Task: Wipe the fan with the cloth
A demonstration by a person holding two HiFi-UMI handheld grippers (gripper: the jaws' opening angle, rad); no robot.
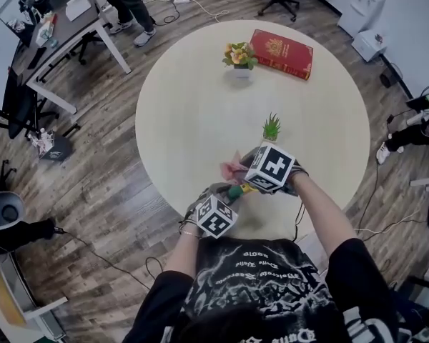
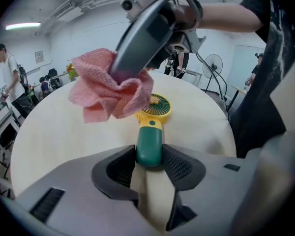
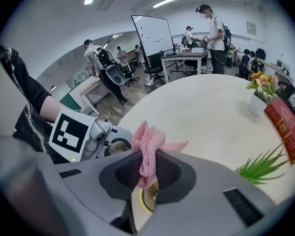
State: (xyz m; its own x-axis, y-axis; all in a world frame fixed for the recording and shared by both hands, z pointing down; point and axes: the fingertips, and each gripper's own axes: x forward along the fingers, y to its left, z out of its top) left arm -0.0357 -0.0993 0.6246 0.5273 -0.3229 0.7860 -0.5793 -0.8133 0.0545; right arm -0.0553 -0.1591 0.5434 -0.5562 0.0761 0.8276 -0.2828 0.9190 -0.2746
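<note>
Fan (image 2: 150,142) w/ smooth green handle pinched in L gripper (image 2: 150,160); R gripper (image 3: 147,175) pinches crumpled nubby pink cloth (image 3: 148,149).

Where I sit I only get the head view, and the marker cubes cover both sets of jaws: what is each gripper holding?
Observer: The left gripper is clamped on the green handle of the fan; the left gripper view shows it gripped from both sides.
Operator: And the right one?
Observer: The right gripper pinches the pink cloth, which is bunched up between its jaws.
Operator: Is the cloth on the fan?
Observer: It hangs over the edge of the yellow fan head. Whether they actually touch I cannot tell.
</note>
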